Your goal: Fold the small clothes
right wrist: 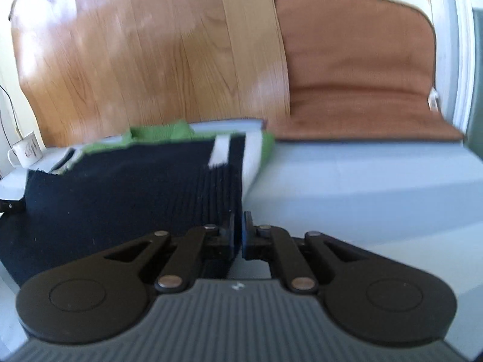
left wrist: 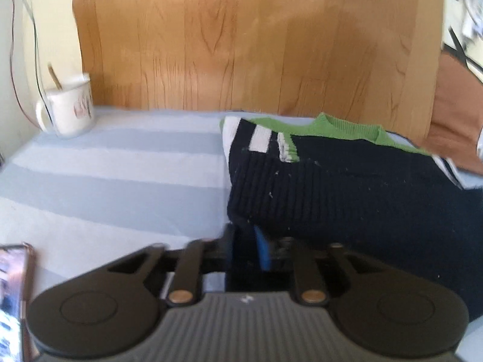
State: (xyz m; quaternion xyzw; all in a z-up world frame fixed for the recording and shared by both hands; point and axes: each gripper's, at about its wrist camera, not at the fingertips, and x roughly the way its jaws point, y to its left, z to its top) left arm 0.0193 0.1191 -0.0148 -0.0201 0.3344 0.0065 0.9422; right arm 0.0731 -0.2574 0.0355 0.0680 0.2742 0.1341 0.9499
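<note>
A small knit sweater (left wrist: 347, 181), dark navy with white stripes and a green collar, lies on the blue-and-white striped cloth (left wrist: 120, 175). My left gripper (left wrist: 244, 244) is shut on the sweater's near left hem corner. The sweater also shows in the right wrist view (right wrist: 135, 181), where its near edge is lifted. My right gripper (right wrist: 239, 235) is shut on the sweater's near right hem corner. Both sleeves are folded in over the body.
A white mug (left wrist: 71, 110) with a stick in it stands at the far left by the wall. A phone (left wrist: 12, 298) lies at the near left edge. A wooden board (left wrist: 256, 39) stands behind. A brown-cushioned chair (right wrist: 362, 75) is at the right.
</note>
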